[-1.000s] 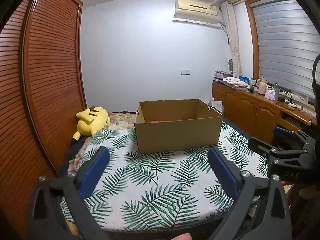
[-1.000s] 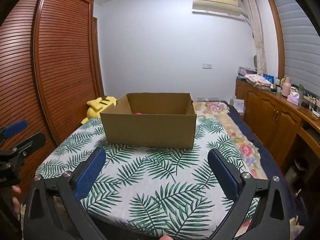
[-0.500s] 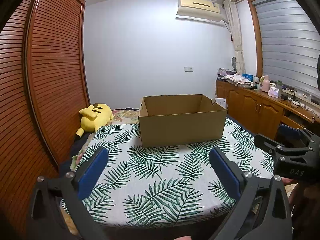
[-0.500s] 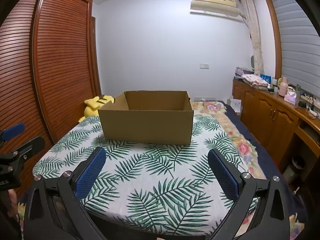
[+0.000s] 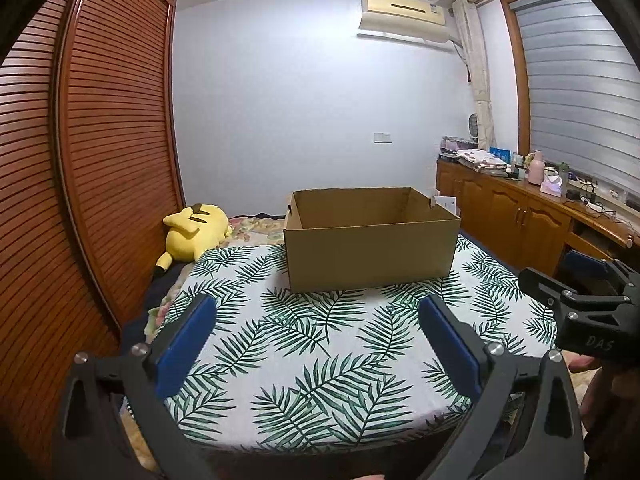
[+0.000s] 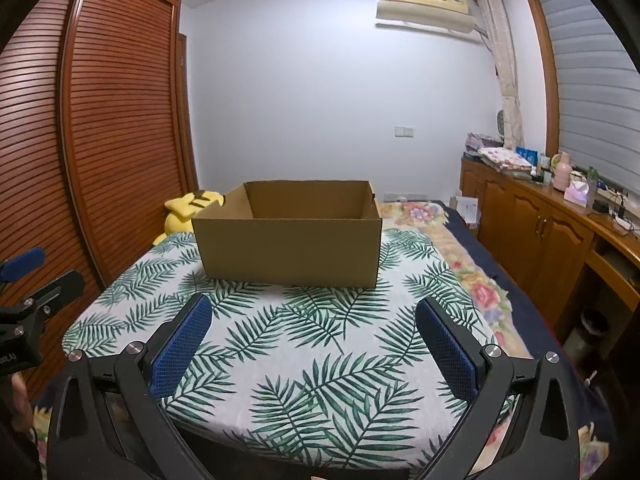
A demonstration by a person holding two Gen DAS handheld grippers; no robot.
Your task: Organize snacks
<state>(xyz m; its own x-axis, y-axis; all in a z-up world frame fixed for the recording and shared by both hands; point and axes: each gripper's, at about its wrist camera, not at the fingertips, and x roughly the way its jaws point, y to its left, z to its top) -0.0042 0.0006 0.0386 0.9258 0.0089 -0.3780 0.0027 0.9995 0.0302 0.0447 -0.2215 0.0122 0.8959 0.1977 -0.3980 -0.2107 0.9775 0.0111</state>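
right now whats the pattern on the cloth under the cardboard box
Green palm-leaf print on white cloth; clearest in the right wrist view, under the cardboard box.

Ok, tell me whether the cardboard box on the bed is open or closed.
Open. The cardboard box has no flaps over its top, and its inner walls show in both wrist views. Its floor is hidden behind the front wall, so the contents cannot be told.

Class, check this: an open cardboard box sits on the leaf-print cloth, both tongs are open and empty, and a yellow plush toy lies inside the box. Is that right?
Not quite. The yellow plush toy lies outside the cardboard box, beside the wardrobe, as the left wrist view shows. The rest holds: left tongs and right tongs are open and empty.
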